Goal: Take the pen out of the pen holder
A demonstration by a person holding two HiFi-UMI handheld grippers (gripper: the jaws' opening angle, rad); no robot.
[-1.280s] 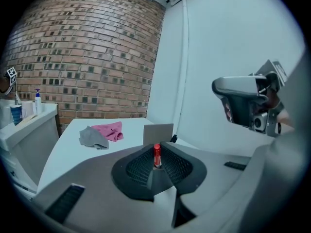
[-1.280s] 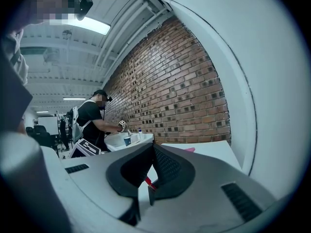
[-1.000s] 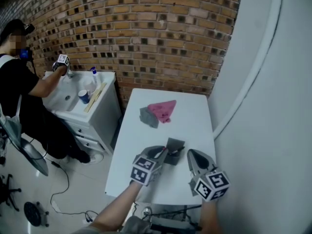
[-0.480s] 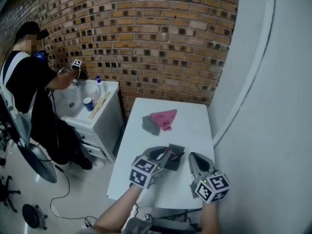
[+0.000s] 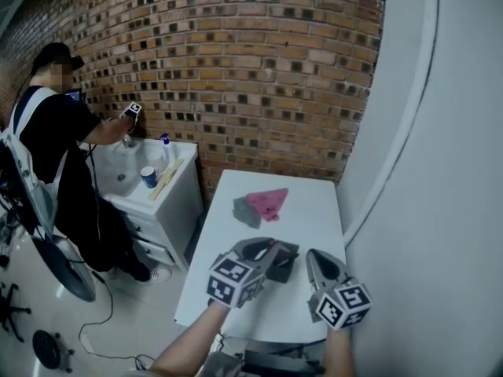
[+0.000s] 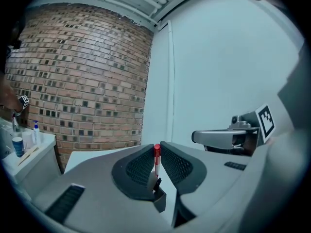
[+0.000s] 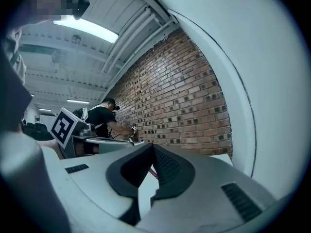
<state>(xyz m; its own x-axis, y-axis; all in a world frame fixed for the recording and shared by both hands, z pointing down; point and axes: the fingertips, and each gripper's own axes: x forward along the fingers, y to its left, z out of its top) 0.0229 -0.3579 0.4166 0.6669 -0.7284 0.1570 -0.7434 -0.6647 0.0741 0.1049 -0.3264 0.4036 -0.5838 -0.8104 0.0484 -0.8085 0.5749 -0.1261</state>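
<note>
A pen with a red cap (image 6: 157, 152) stands upright between the fingers of my left gripper (image 6: 157, 148), which is shut on it. In the head view, my left gripper (image 5: 269, 249) hovers at the left edge of the dark grey pen holder (image 5: 286, 259), which stands on the white table (image 5: 306, 210). The pen's lower end hangs just above the holder. My right gripper (image 5: 312, 256) sits to the right of the holder, near the table's front edge. Its fingertips meet with nothing between them in the right gripper view (image 7: 152, 146).
A pink cloth (image 5: 269, 201) and a grey cloth (image 5: 244, 211) lie further back on the table. A brick wall is behind and a pale curved wall to the right. At the left, a person (image 5: 55, 148) works at a white sink cabinet (image 5: 161, 199).
My left gripper has risen a little with the pen, beside the holder. The right gripper has hardly moved. The person at the sink has shifted.
</note>
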